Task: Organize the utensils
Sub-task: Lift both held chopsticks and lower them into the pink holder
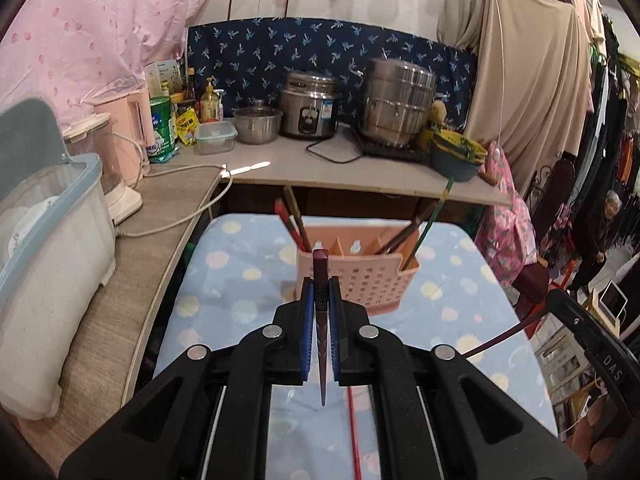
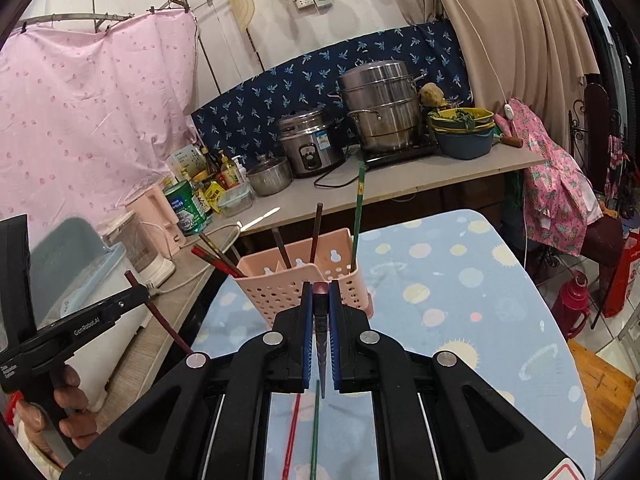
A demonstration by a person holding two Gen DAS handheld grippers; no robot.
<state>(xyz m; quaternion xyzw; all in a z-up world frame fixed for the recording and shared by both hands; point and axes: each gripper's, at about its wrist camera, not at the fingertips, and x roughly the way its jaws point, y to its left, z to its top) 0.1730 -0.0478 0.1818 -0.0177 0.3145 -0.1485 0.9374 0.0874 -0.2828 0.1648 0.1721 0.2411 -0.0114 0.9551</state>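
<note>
A pink perforated utensil holder (image 1: 368,276) stands on the dotted blue cloth and shows in the right wrist view (image 2: 304,284) too. It holds several chopsticks, dark ones and a green one (image 2: 358,216). My left gripper (image 1: 321,300) is shut on a dark maroon chopstick (image 1: 320,272), just in front of the holder's left end. My right gripper (image 2: 321,300) is shut on another dark chopstick (image 2: 321,290), close in front of the holder. A red chopstick (image 2: 291,432) and a green chopstick (image 2: 315,432) lie on the cloth under the right gripper.
A counter (image 1: 328,168) behind the holder carries a rice cooker (image 1: 308,110), a steamer pot (image 1: 396,104), a basin (image 1: 458,152) and bottles. A dish box (image 1: 48,248) and a blender stand at left. The table edge drops off at right. A person (image 1: 600,236) stands far right.
</note>
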